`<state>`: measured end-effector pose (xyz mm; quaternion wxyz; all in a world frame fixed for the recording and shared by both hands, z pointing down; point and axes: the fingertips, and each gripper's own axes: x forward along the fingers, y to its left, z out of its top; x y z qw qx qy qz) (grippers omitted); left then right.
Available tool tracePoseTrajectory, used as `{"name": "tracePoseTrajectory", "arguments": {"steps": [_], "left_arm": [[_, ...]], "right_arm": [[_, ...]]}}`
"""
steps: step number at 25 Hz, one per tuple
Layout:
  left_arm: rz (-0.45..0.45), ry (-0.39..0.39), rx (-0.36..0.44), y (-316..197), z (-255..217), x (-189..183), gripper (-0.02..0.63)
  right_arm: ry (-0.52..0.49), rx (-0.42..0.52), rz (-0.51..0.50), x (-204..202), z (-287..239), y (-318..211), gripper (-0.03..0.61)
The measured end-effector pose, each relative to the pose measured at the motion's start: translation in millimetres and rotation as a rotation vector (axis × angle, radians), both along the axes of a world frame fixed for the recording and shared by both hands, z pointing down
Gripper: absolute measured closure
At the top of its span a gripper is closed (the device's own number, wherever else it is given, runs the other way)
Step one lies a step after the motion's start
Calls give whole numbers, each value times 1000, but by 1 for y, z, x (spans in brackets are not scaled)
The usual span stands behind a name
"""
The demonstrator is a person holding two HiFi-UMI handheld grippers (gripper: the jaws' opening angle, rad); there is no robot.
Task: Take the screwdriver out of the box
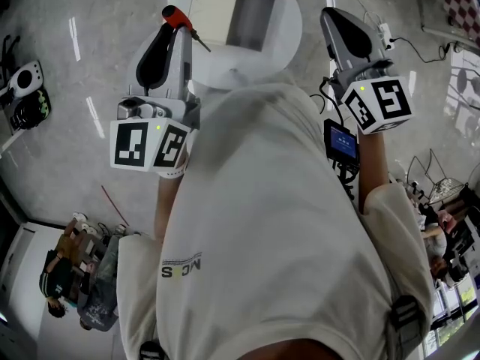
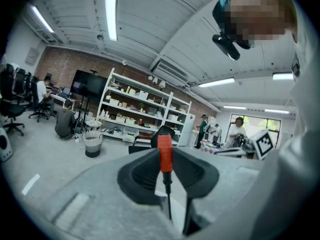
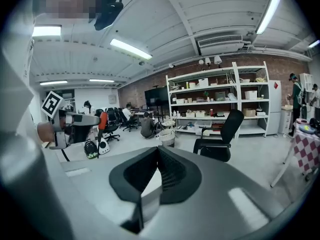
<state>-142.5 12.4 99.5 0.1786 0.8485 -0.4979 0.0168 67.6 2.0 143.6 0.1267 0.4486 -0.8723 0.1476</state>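
Left claw pinches the red-handled screwdriver, its thin shaft seemingly black; right claw closed, empty.

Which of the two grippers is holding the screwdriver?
The left gripper: the red-handled screwdriver is clamped in its jaws, while the right gripper has its jaws shut on nothing.

One screwdriver, one box, one round table, two claws.
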Motion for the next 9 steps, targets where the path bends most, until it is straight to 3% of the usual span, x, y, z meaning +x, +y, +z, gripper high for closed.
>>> {"name": "tracePoseTrajectory", "arguments": {"steps": [4,9], "left_arm": [[1,-1,5,3,-3,0,541],[43,13,-47,7,14,22,541]], "right_arm": [[4,4,-11,-5,0,3,580],[13,-31,23,11,10,15,580]]}}
